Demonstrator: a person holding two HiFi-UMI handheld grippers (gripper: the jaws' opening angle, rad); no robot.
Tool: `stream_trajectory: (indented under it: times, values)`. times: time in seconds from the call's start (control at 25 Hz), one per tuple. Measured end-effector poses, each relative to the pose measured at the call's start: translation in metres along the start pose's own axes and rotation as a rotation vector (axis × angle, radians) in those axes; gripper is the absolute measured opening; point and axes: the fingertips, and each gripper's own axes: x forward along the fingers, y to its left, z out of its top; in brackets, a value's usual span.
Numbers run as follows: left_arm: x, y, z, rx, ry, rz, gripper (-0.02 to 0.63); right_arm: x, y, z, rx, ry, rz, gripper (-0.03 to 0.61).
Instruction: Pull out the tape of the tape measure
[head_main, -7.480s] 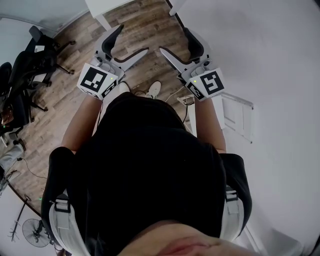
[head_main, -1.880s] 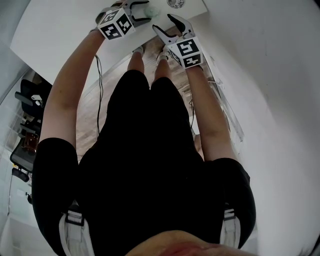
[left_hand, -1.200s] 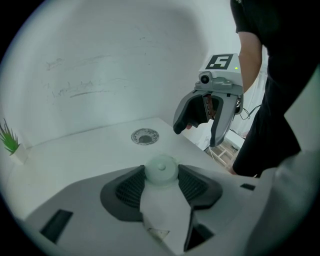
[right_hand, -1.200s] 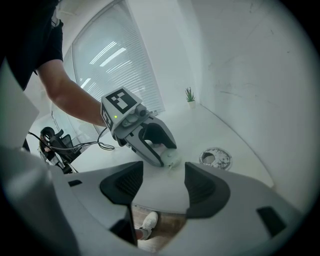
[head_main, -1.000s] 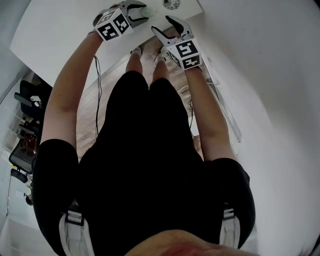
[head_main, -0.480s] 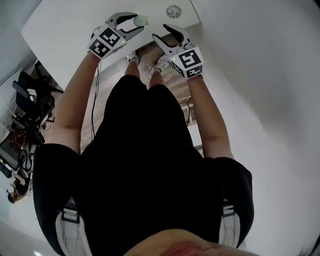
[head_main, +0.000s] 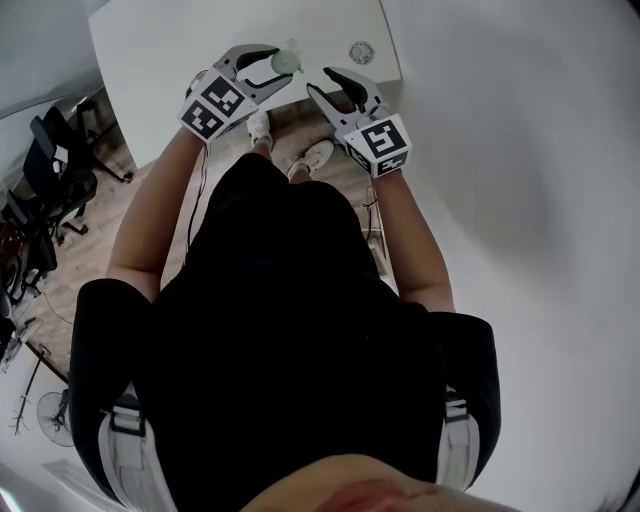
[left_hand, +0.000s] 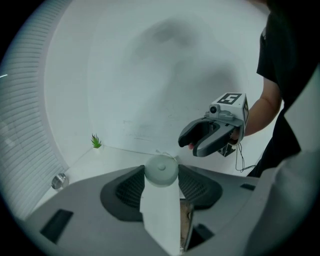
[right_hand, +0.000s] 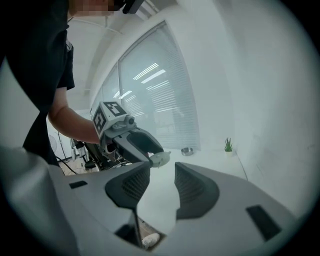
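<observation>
While left gripper (head_main: 268, 66) pinches small round tape measure (left_hand: 161, 170) above counter (head_main: 180, 50) edge, we see right gripper (right_hand: 161, 180) near, jaws closing, nothing between. We judge case light, rigid, smooth; tape springy: grab end tab.

Both arms (head_main: 150, 230) reach forward. The left gripper (head_main: 279, 64) pinches a round pale-green tape measure (head_main: 288, 61) in its fingers. The right gripper (head_main: 318, 82) is closing its fingers, nothing between them.

An office: black swivel chairs (head_main: 55, 170), window blinds (right_hand: 165, 95) and a white table (head_main: 160, 60).
</observation>
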Motion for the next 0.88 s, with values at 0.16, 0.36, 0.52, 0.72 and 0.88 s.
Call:
stream_trajectory:
  times: [0.16, 0.36, 0.52, 0.72, 0.88]
  values:
    - [-0.025, -0.008, 0.020, -0.025, -0.025, 0.064, 0.222, -0.006, 0.010, 0.029, -0.030, -0.031, 0.065, 0.144]
    - [-0.053, -0.014, 0.043, -0.065, -0.049, 0.166, 0.222, -0.013, 0.024, 0.059, -0.083, -0.059, 0.165, 0.126]
    - [-0.064, -0.019, 0.043, -0.090, -0.055, 0.236, 0.222, -0.011, 0.036, 0.068, -0.120, -0.085, 0.244, 0.114]
    - [-0.073, -0.018, 0.043, -0.128, -0.061, 0.294, 0.222, -0.001, 0.041, 0.072, -0.156, -0.084, 0.306, 0.097]
    - [-0.094, -0.008, 0.021, -0.160, -0.058, 0.316, 0.222, 0.027, 0.063, 0.067, -0.178, -0.057, 0.346, 0.081]
